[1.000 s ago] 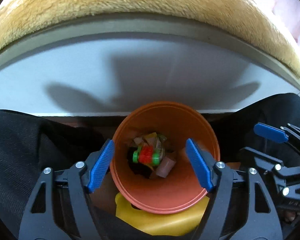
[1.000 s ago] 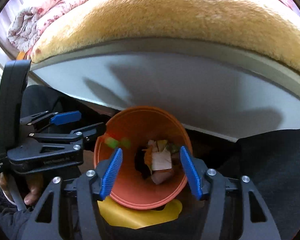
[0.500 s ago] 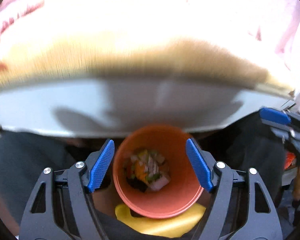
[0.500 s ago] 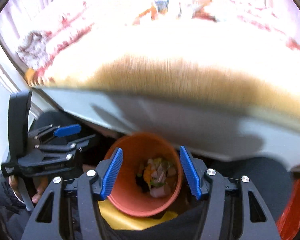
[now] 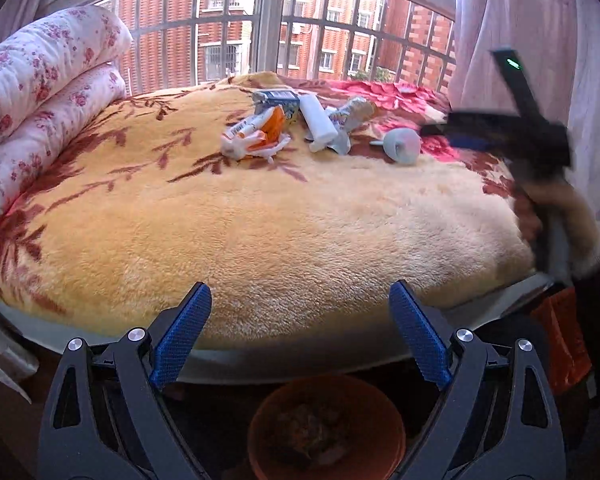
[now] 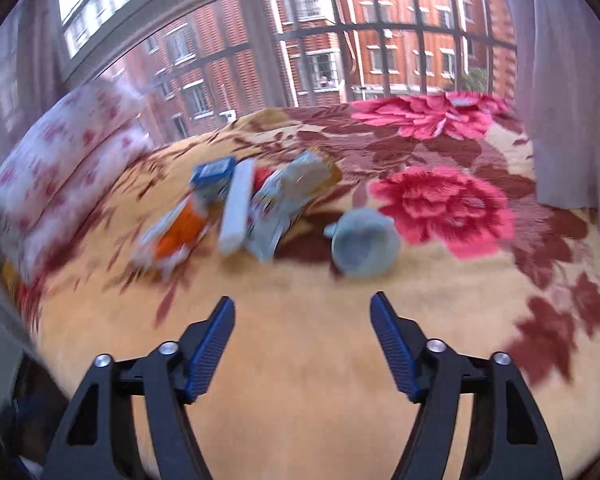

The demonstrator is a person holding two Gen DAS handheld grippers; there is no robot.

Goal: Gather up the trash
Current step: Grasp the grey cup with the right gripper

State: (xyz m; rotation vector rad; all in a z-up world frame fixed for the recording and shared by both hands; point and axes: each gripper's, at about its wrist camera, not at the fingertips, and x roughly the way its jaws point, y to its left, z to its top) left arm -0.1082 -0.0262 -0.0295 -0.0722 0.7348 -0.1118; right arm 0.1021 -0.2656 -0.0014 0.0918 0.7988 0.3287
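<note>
Trash (image 5: 292, 128) lies in a loose cluster on the fuzzy blanket (image 5: 260, 220) toward the far edge of the bed, under the barred window (image 5: 276, 20): an orange-and-white wrapper (image 5: 256, 136), a blue-topped carton (image 5: 278, 100), a white tube (image 5: 317, 122), a crumpled foil packet (image 5: 349, 118) and, just beside them toward the right edge, a small pale cup (image 5: 401, 146) tipped on its side. None of it is being touched. The orange bin (image 5: 325, 428) sits low on the floor against the near edge of the bed, and something that looks like scraps shows dimly inside it, so I'd judge part of the collecting is done and this pile is what remains.

Both tools are empty. The left gripper (image 5: 298, 338) hangs over the bin at the near edge, its jaws spread wide. The right gripper (image 6: 301, 346) is out over the blanket, jaws equally wide, aimed at the cluster with the cup nearest its line; its view is smeared, so details of the wrappers are hard to read. Five pieces, by my count, are left to fetch.
</note>
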